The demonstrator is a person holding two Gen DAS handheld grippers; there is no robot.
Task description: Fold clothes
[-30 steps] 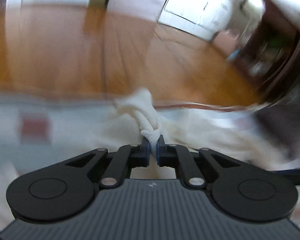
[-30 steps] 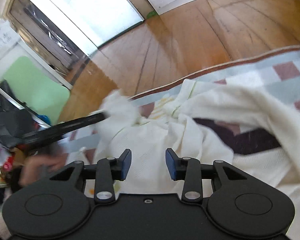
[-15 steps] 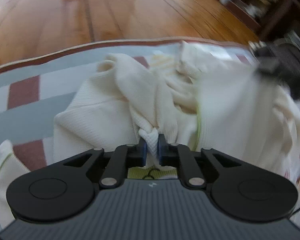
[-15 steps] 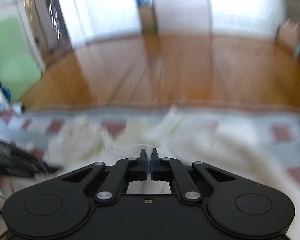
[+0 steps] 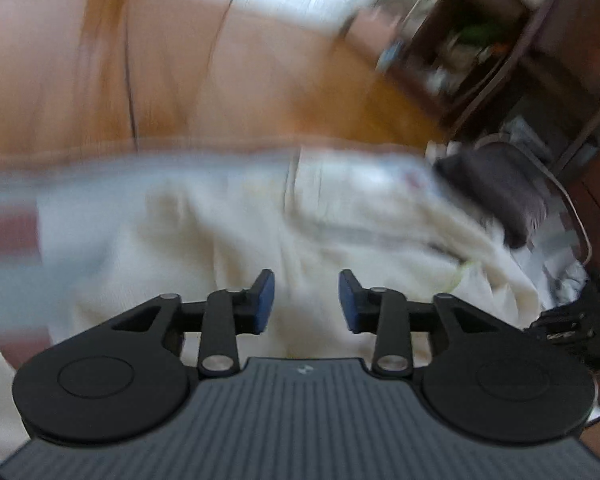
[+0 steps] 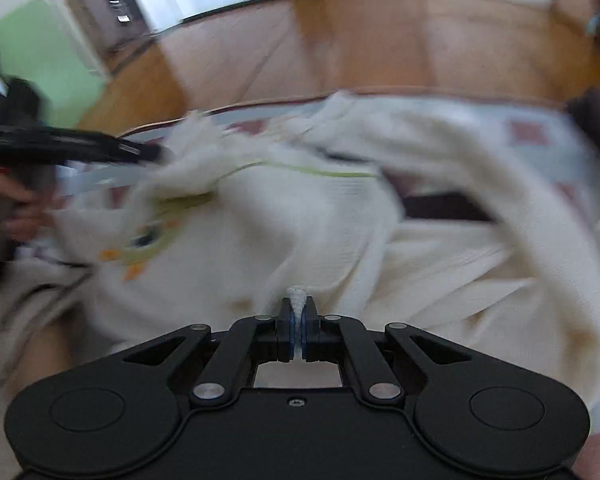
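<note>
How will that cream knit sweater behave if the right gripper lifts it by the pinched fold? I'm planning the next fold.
Probably floppy: the cream knit sweater lies in soft bunched folds on the checked rug. Likely it will hang and trail from the right gripper, which pinches only a small ridge. The ribbed knit probably won't slip easily. The left gripper, just opened, supports nothing.

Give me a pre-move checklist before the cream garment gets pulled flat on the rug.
1. Right gripper clamped on a fold of the cream garment: ok.
2. Left gripper free of cloth; its jaws have just been opening and nothing sits between them: ok.
3. Garment spread flat: not ok, it lies bunched with folds over itself.
4. Garment lying on the checked rug: ok.
5. Dark item clear of the garment: not ok, it sits at the cloth's edge.
6. Sleeve positions: cannot tell, too blurred.
</note>
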